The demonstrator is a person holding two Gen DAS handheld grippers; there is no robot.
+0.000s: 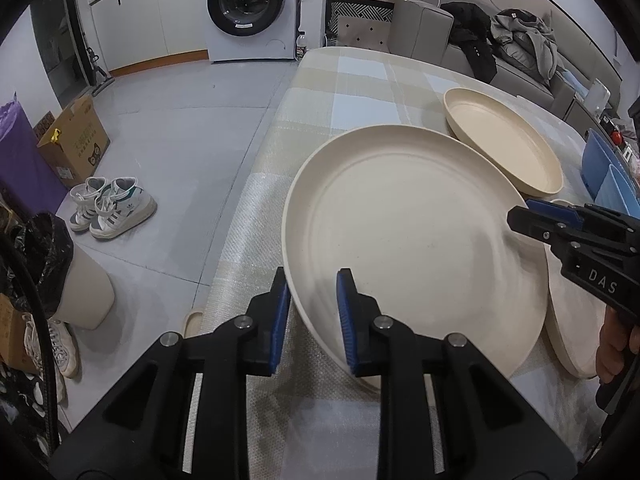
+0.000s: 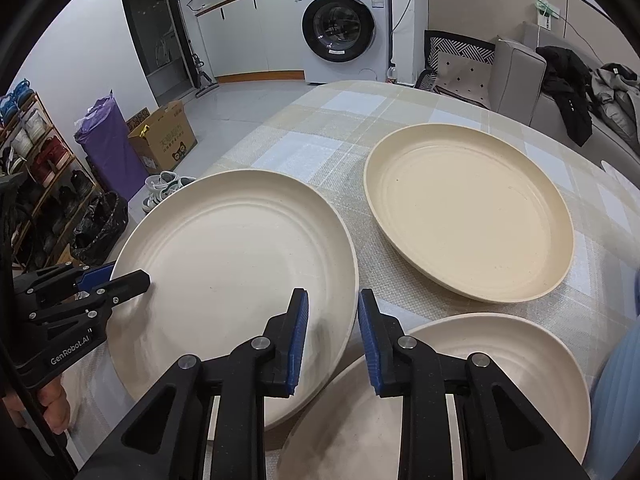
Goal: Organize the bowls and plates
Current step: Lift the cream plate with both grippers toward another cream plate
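A large cream plate (image 1: 400, 224) (image 2: 236, 264) lies on the checked tablecloth (image 1: 360, 88) (image 2: 320, 136). My left gripper (image 1: 312, 280) (image 2: 132, 278) is shut on its near-left rim, one finger above and one below. My right gripper (image 2: 333, 296) (image 1: 520, 216) is shut on the opposite rim of the same plate. A second cream plate (image 2: 460, 392) (image 1: 572, 320) sits beside it at the right, its edge tucked under the held plate. A deeper tan plate (image 1: 504, 144) (image 2: 468, 216) rests further back on the table.
A blue ribbed object (image 1: 600, 164) (image 2: 616, 400) stands at the table's right side. The table's left edge drops to a floor with sneakers (image 1: 108, 208), a cardboard box (image 1: 76, 140) and a bin (image 1: 80, 280). A washing machine (image 2: 344, 28) and a sofa (image 2: 520, 76) stand beyond.
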